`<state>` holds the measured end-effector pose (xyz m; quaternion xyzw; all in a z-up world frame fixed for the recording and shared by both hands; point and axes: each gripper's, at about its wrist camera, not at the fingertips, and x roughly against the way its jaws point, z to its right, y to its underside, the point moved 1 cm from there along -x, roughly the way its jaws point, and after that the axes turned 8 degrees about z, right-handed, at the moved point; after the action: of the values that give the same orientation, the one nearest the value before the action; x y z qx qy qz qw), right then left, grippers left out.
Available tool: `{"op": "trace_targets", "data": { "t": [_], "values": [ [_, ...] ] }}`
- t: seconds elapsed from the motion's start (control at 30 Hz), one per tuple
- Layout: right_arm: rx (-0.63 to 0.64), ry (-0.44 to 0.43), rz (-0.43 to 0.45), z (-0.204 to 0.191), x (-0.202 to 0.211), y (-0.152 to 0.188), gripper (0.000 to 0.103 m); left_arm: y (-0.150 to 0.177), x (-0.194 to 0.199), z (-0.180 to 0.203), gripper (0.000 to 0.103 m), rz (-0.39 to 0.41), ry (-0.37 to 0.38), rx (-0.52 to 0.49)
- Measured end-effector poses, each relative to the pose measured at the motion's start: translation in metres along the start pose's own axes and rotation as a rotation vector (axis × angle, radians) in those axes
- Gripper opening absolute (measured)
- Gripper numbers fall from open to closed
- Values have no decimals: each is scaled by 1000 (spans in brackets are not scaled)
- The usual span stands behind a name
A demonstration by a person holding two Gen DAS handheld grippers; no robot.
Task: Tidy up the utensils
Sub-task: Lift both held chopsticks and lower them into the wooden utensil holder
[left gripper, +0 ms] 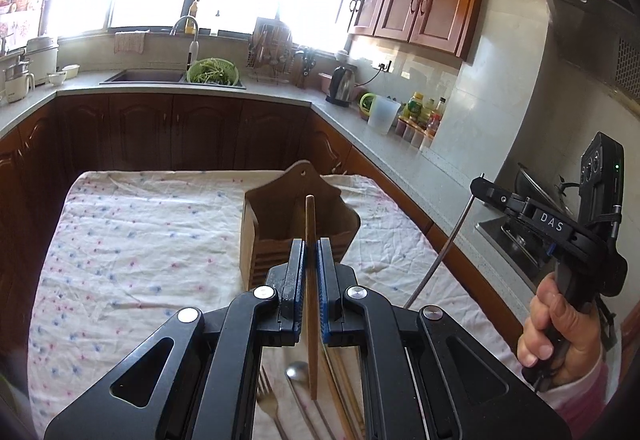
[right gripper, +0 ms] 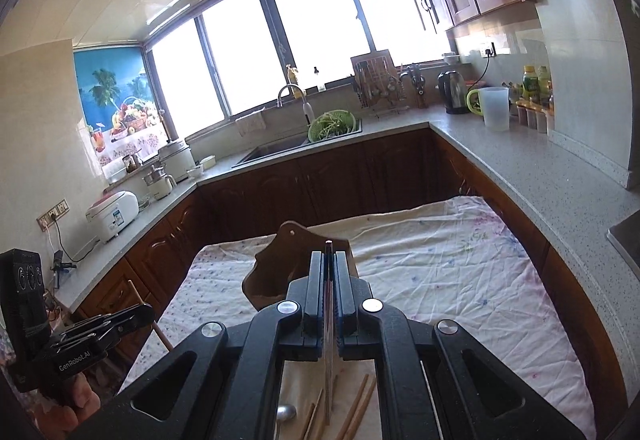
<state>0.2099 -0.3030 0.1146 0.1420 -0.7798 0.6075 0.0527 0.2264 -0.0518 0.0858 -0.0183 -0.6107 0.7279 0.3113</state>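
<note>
- Two grippers hover above the desk (left gripper: 120,224), each closed on one utensil.
- Left gripper (left gripper: 311,252) pinches a wooden chopstick (left gripper: 311,280).
- Right gripper (right gripper: 329,268) pinches a thin metal rod (left gripper: 440,252).
- Wooden holder (left gripper: 292,216) stands on the cloth, just ahead.
- Spoon (left gripper: 297,372), fork (left gripper: 267,398) lie below.

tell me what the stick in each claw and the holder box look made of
Left claw stick: likely wood or bamboo, matte brown.
Right claw stick: likely metal, thin, grey sheen.
Holder box: seemingly wood, brown, slatted front.
</note>
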Motion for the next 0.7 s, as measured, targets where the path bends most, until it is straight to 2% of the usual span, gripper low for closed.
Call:
{"op": "trace_targets", "data": {
  "t": [0.43,0.57,0.7],
  "values": [
    [-62,-2,160,5,-42,-73,4,-83,-26,-7,5,201,-27,-58],
    [-53,12,169,4,-66,-82,4,-93,-47,-15,5,234,-38,-48],
    [-57,24,156,9,-92,-73,4,-89,-71,-24,5,242,-72,-39]
  ]
}}
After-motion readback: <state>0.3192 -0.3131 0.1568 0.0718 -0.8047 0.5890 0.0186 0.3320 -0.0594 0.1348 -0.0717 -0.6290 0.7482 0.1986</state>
